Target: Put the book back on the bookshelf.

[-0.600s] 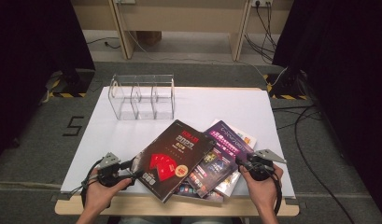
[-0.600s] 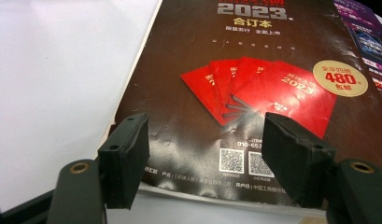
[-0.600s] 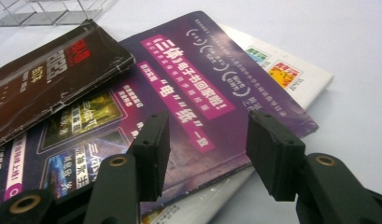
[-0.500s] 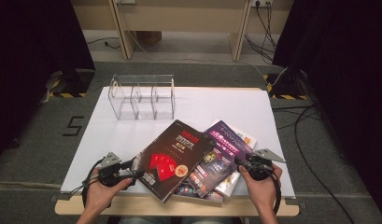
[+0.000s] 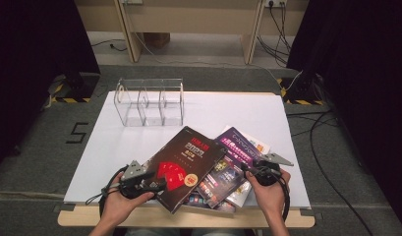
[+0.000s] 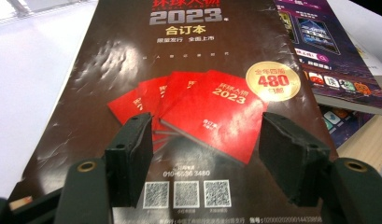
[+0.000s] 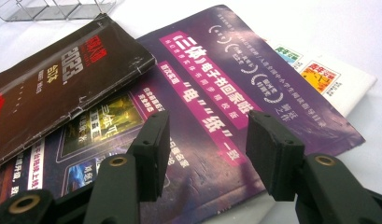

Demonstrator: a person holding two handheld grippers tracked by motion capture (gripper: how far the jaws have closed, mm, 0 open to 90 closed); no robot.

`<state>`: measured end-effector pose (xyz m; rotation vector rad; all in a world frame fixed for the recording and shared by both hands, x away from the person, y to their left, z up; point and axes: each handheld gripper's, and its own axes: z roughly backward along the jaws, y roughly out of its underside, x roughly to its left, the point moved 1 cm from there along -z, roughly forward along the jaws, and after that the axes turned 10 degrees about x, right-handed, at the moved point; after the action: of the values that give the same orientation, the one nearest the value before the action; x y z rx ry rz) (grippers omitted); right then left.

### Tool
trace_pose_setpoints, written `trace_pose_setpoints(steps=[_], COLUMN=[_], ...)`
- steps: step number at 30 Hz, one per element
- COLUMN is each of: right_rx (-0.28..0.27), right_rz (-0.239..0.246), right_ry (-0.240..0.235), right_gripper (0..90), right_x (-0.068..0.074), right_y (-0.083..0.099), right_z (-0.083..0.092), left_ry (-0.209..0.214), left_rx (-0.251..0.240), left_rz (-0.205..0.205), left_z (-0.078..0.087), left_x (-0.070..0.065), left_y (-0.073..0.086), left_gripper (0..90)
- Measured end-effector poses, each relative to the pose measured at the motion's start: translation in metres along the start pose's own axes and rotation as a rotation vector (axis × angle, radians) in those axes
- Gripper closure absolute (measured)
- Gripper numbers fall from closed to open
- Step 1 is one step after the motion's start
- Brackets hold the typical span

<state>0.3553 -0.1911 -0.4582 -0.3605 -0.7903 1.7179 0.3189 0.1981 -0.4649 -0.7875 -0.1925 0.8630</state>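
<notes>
Magazines lay stacked near the table's near edge, right of center. Brown 2023 magazine sat on top, tilted, its long axis running from near-left to far-right, title end pointing toward the far right. Its near corner reached about to the white sheet's near edge. Purple magazine lay under it, to the right, on much the same diagonal, overlapping a white booklet whose far corner stuck out on the right. Bottom layers poked past the near edge of the sheet.

Left tongs were at the brown magazine's near-left edge, jaws spread wide, nothing between the pads; in the left gripper view the left tongs hovered over the cover's red book picture. Right tongs were at the purple magazine's right side, also gaping with nothing clamped; the right gripper view showed the right tongs over the purple cover.

Clear acrylic rack stood at the far left, well apart from the stack. Open white table ran left of the stack and across the far right.
</notes>
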Motion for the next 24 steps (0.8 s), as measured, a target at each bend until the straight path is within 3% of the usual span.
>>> trace_pose_setpoints(steps=[10, 24], right_rx=[0.015, 0.070], right_rz=[0.003, -0.020], right_ry=[-0.018, -0.080], right_gripper=[51.4, 53.0], right_x=[0.007, 0.015], right_y=[-0.010, -0.038], right_z=[-0.007, -0.026], left_ry=[0.049, 0.085], left_rx=[0.053, 0.099], left_rz=[-0.066, -0.133], left_z=[-0.009, -0.017], left_x=[-0.022, -0.044], left_y=[-0.007, 0.000], left_gripper=[33.3, 32.5])
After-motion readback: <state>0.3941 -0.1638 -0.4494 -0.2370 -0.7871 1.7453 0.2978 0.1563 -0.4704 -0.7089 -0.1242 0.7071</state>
